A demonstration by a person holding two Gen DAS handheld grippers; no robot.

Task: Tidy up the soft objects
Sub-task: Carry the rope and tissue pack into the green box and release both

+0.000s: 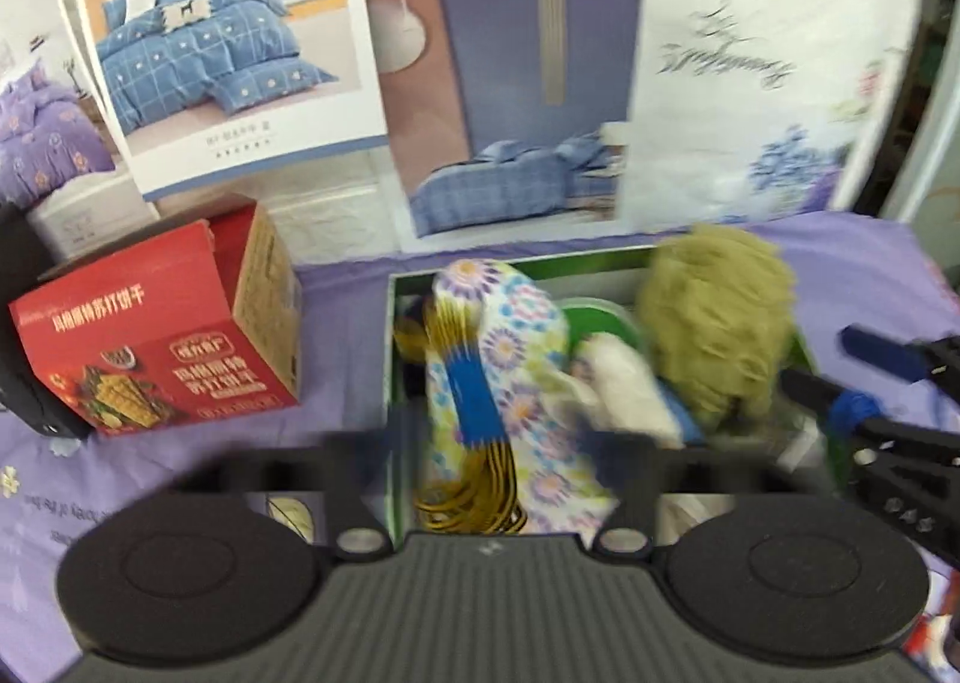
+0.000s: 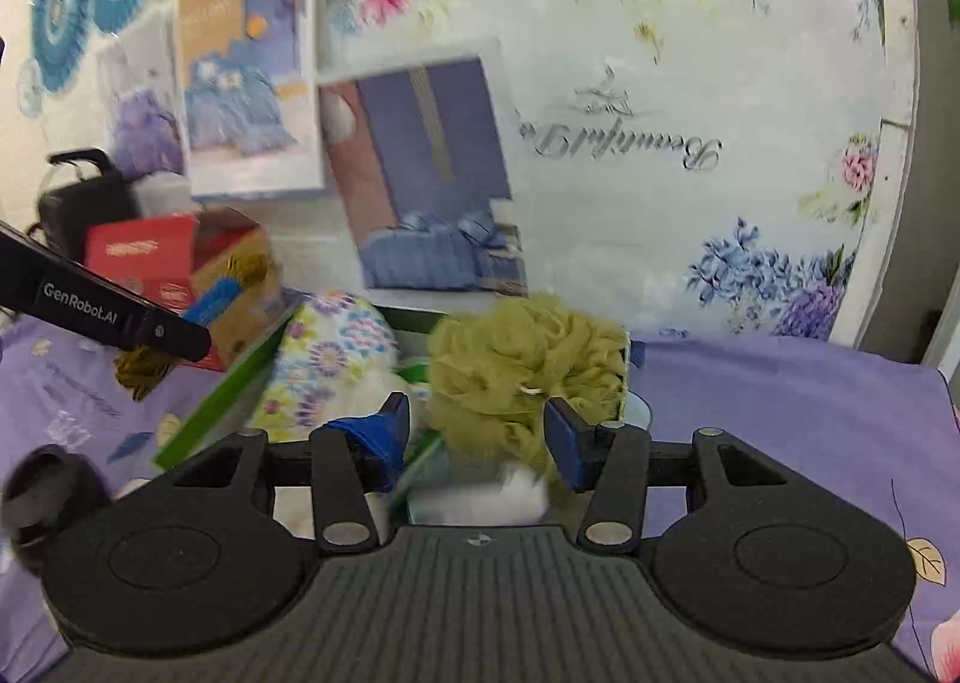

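Observation:
A green box (image 1: pixel 393 323) on the purple cloth holds a floral cloth (image 1: pixel 528 359), a white soft item (image 1: pixel 624 383) and an olive mesh puff (image 1: pixel 720 323). My left gripper (image 1: pixel 474 401) is shut on a yellow-and-blue cord bundle (image 1: pixel 474 473) and holds it over the box's left part. In the right wrist view the left gripper (image 2: pixel 198 317) carries the bundle (image 2: pixel 144 365) at the left. My right gripper (image 2: pixel 477 431) is open, its blue pads (image 2: pixel 567 443) on either side of the olive puff (image 2: pixel 528 371) in the box (image 2: pixel 228 395).
A red biscuit carton (image 1: pixel 162 341) lies left of the box. Bedding posters (image 1: pixel 240 53) and a floral sheet (image 2: pixel 660 143) form the back wall. Purple bedcloth (image 2: pixel 780 413) covers the surface around the box. A black bag (image 2: pixel 84 203) stands at far left.

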